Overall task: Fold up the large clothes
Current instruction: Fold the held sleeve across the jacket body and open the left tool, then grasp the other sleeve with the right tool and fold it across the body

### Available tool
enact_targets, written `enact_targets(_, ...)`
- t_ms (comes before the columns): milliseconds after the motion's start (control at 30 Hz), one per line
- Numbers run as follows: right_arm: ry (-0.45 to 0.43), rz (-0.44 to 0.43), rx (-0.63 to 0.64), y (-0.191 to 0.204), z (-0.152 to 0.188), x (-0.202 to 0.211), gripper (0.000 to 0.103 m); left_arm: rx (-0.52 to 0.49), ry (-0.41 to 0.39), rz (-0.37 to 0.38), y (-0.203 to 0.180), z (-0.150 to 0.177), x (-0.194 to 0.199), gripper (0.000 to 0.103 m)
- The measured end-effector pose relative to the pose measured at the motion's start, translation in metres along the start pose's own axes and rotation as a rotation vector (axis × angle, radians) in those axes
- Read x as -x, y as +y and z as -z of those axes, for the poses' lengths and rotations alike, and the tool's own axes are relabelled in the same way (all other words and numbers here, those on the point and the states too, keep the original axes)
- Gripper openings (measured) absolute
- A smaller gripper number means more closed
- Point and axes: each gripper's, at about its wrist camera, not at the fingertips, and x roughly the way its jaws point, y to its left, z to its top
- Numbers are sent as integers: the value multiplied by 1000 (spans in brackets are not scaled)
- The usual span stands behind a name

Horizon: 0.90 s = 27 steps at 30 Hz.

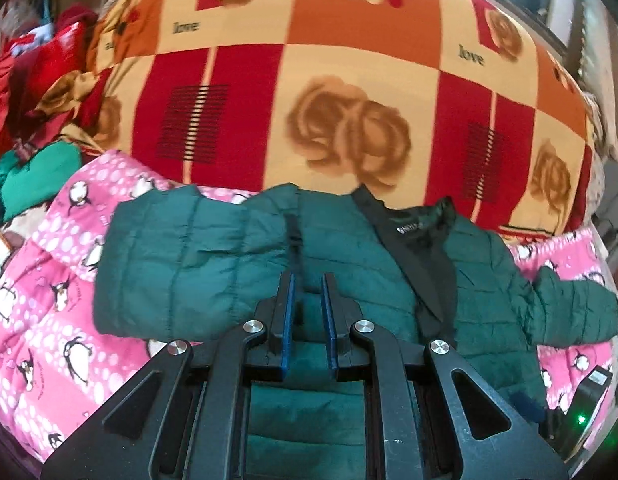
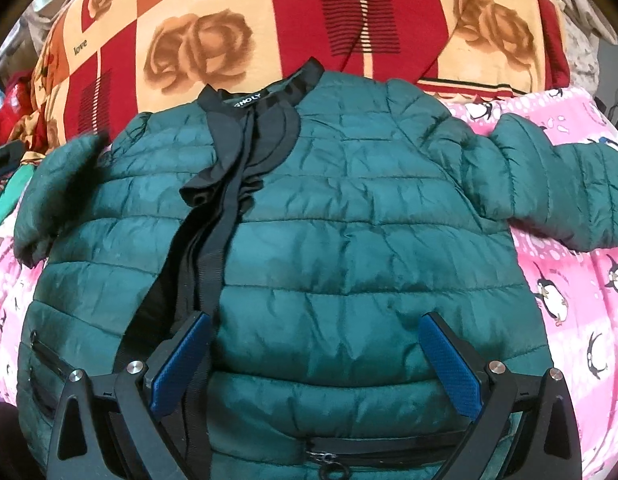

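A dark green quilted puffer jacket (image 2: 349,216) with black collar and zipper placket lies front up on a pink penguin blanket (image 2: 581,280). Its right sleeve (image 2: 569,184) stretches out to the side; its left sleeve (image 1: 173,248) is folded in over the body. My left gripper (image 1: 309,284) hovers over the jacket (image 1: 349,248), its jaws nearly closed around a pinch of green fabric near the zipper. My right gripper (image 2: 315,328) is wide open low over the jacket's lower front, holding nothing.
An orange, red and cream rose-patterned blanket (image 1: 329,80) covers the bed behind the jacket. A heap of red and green clothes (image 1: 37,92) lies at the far left. A black device with a green light (image 1: 585,404) sits at the right edge.
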Motion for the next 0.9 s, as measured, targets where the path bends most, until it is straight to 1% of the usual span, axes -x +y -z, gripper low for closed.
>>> enact_targets(133,-6,-6,-13,-7,1,5,103,-4,6,-4,-4,4,-3,12)
enact_targets(233,-10,-19,-26,-10,1,6,103,-1,1,-12,1,5,-1,13)
enact_targets(300,-12,-58,-64,-13,2,6,103,28,20,20,11,4,0,15)
enact_targets(333,-12,-75,-76,-13,2,6,103,54,35,37,20,4,1,24)
enact_targets(367,-12,-80,-75,-11,2,7,103,70,42,42,24,4,1,45)
enact_targets(400,-15,-91,-68,-8,1,7,103,94,45,45,32,5,3,57)
enact_targets(433,-19,-116,-52,-3,0,8,103,136,28,49,45,6,7,71)
enact_targets(500,-14,-152,-33,8,-2,7,103,193,-7,39,62,8,14,72)
enact_targets(533,-11,-180,-21,15,-4,7,103,228,-25,21,75,9,19,72)
enact_targets(600,2,-258,3,32,-11,6,103,272,-50,-18,91,10,22,72)
enact_targets(667,29,-335,26,50,-21,2,103,312,-84,-92,110,12,23,72)
enact_targets(733,41,-401,48,71,-33,-2,103,334,-89,-147,127,13,18,72)
enact_targets(833,16,-447,83,102,-53,-5,103,367,-94,-182,147,16,12,72)
enact_targets(900,-4,-459,101,117,-65,-7,103,387,-96,-203,160,19,8,72)
